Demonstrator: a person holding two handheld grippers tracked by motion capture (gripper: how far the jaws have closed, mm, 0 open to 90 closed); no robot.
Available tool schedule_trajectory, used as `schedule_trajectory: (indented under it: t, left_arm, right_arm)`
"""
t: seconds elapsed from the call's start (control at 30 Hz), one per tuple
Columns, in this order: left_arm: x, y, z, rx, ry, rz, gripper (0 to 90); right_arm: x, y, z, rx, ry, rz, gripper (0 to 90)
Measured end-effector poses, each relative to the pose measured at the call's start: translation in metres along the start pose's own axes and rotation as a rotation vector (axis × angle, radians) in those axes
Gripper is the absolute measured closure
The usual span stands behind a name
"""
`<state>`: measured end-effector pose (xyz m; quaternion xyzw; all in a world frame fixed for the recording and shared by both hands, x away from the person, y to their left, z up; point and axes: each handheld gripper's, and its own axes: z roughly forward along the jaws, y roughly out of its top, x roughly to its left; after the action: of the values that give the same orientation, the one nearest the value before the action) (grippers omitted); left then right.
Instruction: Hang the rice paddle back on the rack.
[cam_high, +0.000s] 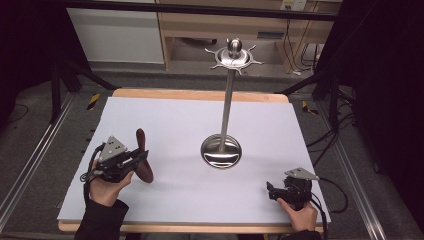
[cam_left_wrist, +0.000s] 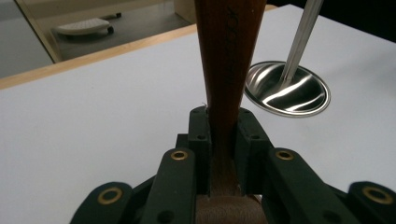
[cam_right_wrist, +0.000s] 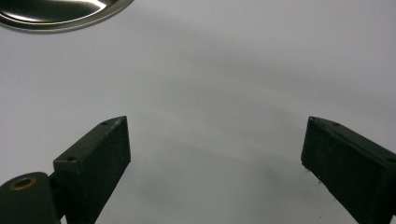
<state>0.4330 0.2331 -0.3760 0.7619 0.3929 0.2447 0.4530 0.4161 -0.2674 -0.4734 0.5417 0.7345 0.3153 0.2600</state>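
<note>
A long brown wooden utensil (cam_high: 143, 150) stands nearly upright at the table's left, pinched by its narrow part in my left gripper (cam_high: 141, 159). In the left gripper view the brown utensil (cam_left_wrist: 229, 51) rises between the black pads of that gripper (cam_left_wrist: 223, 119), which press on both its sides. A shiny metal stand has a round base (cam_high: 221, 151), a thin pole and a crown of hooks (cam_high: 234, 56) at its top. The base (cam_left_wrist: 299, 91) lies ahead and to the right of the utensil. My right gripper (cam_high: 270, 190) rests low near the front right, open and empty (cam_right_wrist: 215, 144).
A white sheet (cam_high: 190, 125) covers the wooden table, whose far edge (cam_high: 200, 94) shows beyond it. The stand's base rim (cam_right_wrist: 56, 14) sits at the top left of the right gripper view. Black frame legs and cables stand off both sides of the table.
</note>
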Motion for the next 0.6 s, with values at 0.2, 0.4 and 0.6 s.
schedule_trajectory:
  t: [0.2,0.4,0.6]
  left_arm:
    - [-0.0037,0.0034,-0.0045,-0.051,0.002,0.009,78.0]
    - [-0.0051,0.0057,-0.0037,-0.071,-0.001,0.009,78.0]
    - [-0.0030,0.0103,-0.0028,-0.088,-0.009,0.001,78.0]
  right_arm:
    - [0.0002,0.0001,-0.0004,-0.002,-0.004,0.006,8.6]
    - [0.0001,0.0003,0.0004,0.000,-0.003,0.004,8.6]
    - [0.0010,0.0001,0.0010,0.004,-0.001,0.002,8.6]
